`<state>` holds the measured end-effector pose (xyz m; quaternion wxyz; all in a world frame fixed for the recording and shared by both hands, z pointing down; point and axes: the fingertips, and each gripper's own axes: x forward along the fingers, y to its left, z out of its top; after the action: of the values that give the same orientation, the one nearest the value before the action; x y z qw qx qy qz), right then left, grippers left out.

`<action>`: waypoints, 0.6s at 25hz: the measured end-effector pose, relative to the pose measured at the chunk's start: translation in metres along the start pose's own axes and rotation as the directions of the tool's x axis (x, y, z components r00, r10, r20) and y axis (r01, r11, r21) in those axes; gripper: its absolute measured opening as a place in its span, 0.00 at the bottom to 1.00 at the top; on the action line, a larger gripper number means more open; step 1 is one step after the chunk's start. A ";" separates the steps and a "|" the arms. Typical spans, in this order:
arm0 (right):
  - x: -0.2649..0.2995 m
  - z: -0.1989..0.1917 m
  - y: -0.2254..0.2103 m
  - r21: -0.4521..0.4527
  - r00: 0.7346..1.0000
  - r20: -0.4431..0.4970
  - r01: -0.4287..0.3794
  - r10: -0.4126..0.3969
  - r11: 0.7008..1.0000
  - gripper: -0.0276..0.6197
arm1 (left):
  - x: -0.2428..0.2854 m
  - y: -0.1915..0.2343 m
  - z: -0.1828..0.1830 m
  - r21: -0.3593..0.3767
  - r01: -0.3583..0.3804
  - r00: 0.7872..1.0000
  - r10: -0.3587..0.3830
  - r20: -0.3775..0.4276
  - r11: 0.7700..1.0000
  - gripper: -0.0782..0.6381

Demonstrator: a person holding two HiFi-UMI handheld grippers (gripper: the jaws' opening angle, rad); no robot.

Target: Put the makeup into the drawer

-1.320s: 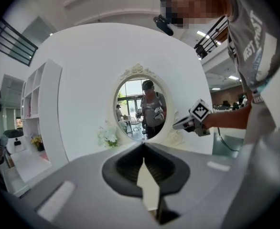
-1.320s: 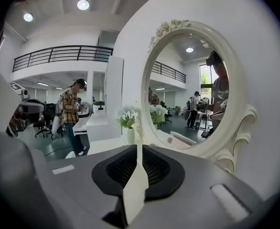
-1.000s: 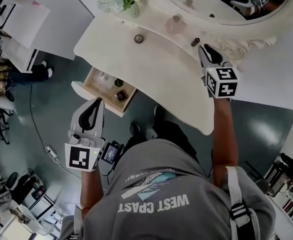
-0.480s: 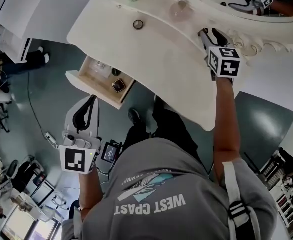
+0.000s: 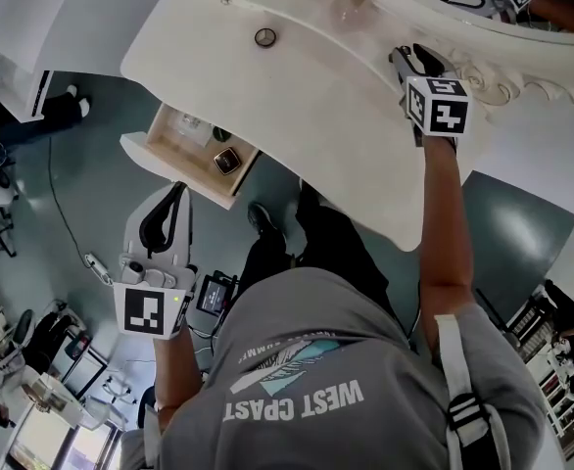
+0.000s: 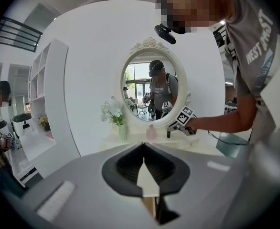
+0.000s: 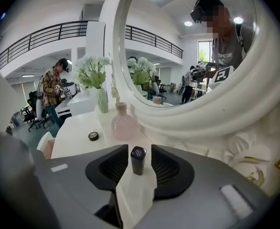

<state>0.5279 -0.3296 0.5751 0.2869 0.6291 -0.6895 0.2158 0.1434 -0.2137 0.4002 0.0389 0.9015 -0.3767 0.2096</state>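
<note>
Our right arm [image 5: 442,223] reaches straight out. The right tool [image 5: 411,59] tips down, its jaws just opened, then closed slightly, standing apart around a tube [image 7: 138,159] without pressing it. Our left tool [image 5: 176,192] hangs low, jaws together and empty.

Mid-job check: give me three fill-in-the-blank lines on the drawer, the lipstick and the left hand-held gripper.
1. The drawer under the vanity top is ___.
2. The lipstick stands ___ on the vanity top, not in the drawer.
3. The left hand-held gripper has its jaws ___, with nothing between them.

Missing words: open; upright; shut.
</note>
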 end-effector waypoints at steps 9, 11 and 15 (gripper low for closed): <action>-0.001 -0.001 0.004 -0.012 1.000 -0.002 0.025 -0.025 1.000 0.19 | -0.001 0.006 -0.012 -0.014 -0.002 1.000 0.002 0.002 1.000 0.11; -0.005 0.001 0.009 -0.019 1.000 0.003 0.022 -0.022 1.000 0.18 | -0.004 0.009 -0.015 -0.018 -0.009 1.000 0.009 0.007 1.000 0.11; -0.010 0.007 0.030 -0.036 1.000 0.008 0.000 0.001 0.999 0.18 | -0.014 0.021 -0.023 -0.028 -0.033 0.999 0.034 0.016 0.999 0.11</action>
<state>0.4972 -0.3237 0.5650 0.2955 0.6245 -0.6945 0.2009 0.1119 -0.2147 0.4134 0.0448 0.8960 -0.3950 0.1977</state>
